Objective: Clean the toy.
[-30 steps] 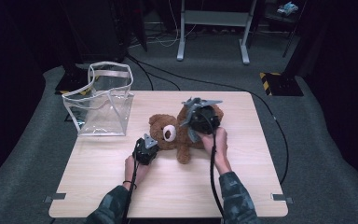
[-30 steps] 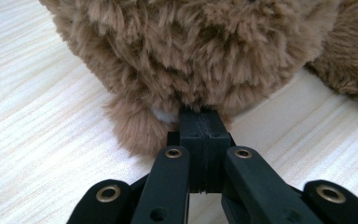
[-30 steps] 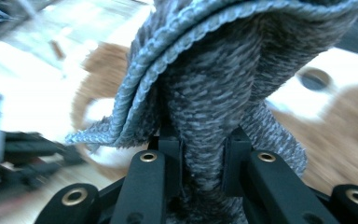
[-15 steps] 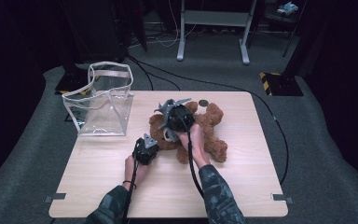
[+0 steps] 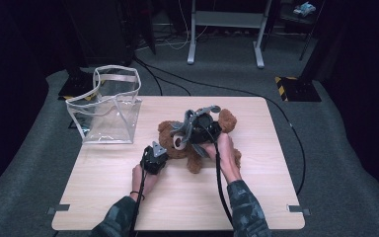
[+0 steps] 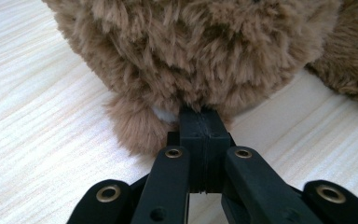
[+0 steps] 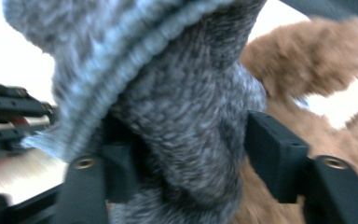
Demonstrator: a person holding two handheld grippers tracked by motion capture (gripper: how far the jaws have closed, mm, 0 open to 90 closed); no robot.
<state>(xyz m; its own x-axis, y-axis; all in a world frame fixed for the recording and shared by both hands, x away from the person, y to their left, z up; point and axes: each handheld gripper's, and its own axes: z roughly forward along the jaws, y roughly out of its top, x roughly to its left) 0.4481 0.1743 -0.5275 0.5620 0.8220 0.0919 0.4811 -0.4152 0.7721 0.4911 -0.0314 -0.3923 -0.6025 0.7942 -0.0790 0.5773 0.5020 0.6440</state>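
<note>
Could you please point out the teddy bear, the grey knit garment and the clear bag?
Teddy bear (image 5: 227, 120), high view, on its raised paw.
Knit garment (image 7: 186, 121), right gripper view, on its dark grey middle.
Clear bag (image 5: 109, 118), high view, on its front wall.

One brown plush teddy bear (image 5: 197, 143), one grey knitted garment (image 7: 177, 107), one clear plastic tote bag (image 5: 106, 111), one light wooden table (image 5: 256, 197), two black handheld grippers.

Our left gripper (image 5: 154, 157) sits just left of centre in the high view, fingers (image 6: 200, 135) pressed together. Our right gripper (image 5: 197, 129) is at centre, its fingers (image 7: 272, 149) just opening, well apart. Both forearms enter from below.
</note>
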